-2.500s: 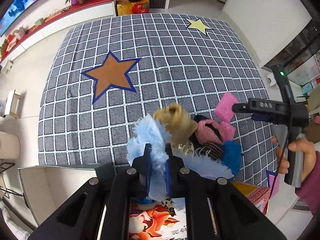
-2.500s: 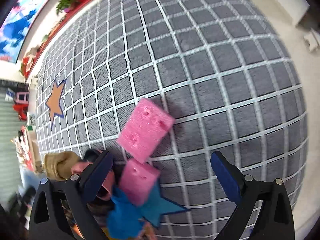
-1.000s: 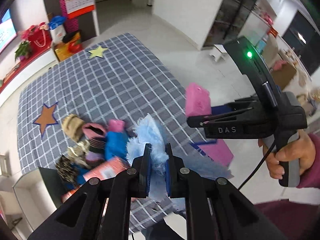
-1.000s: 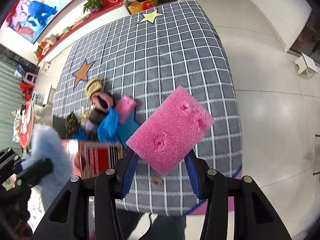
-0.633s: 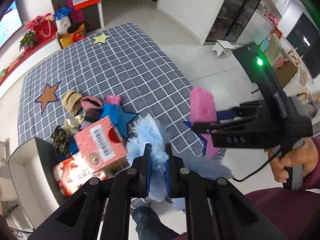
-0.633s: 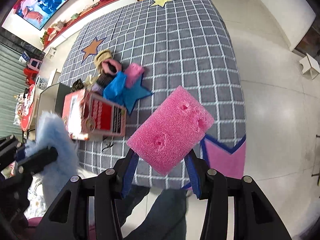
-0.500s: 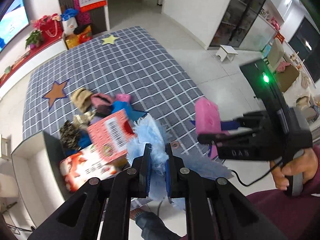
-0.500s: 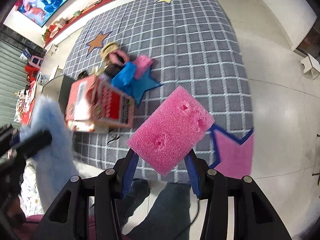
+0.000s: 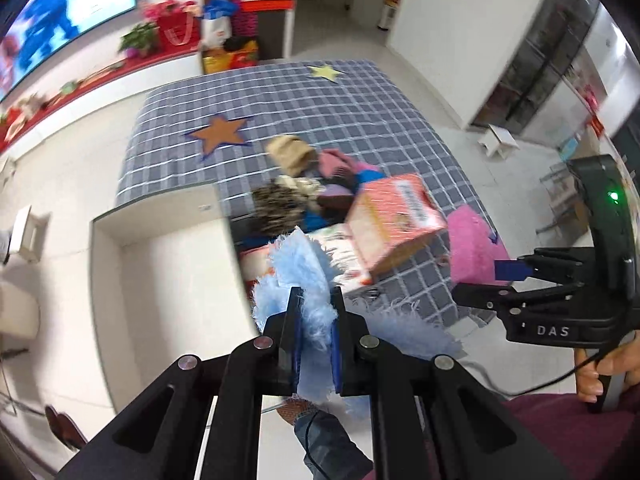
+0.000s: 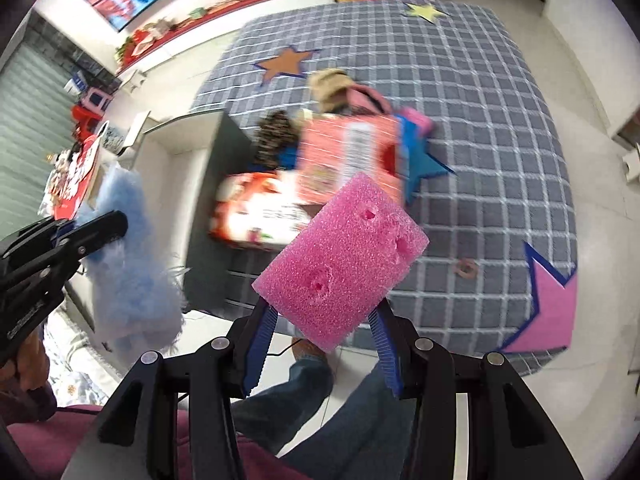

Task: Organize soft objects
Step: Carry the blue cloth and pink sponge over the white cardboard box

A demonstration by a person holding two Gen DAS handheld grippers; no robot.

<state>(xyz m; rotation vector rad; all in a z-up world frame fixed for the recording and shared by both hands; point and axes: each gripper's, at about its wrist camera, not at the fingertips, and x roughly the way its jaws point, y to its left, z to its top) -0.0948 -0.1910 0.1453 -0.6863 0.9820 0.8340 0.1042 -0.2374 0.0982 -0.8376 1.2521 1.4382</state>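
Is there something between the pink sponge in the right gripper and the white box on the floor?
Yes. The red printed cartons lie between the pink foam sponge, held by the right gripper, and the open white box; the left gripper with its blue fluffy cloth is above it.

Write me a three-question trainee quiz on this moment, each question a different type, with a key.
1. True or false: the left gripper has its jaws shut on a fluffy light-blue cloth.
2. Multiple choice: what does the right gripper hold? A) a yellow star B) a pink rectangular foam sponge C) a tan knitted hat
3. Fill in: the pile of soft items lies on a grey checked ___ with star patches.

Key: 1 true; 2 B; 3 rug.
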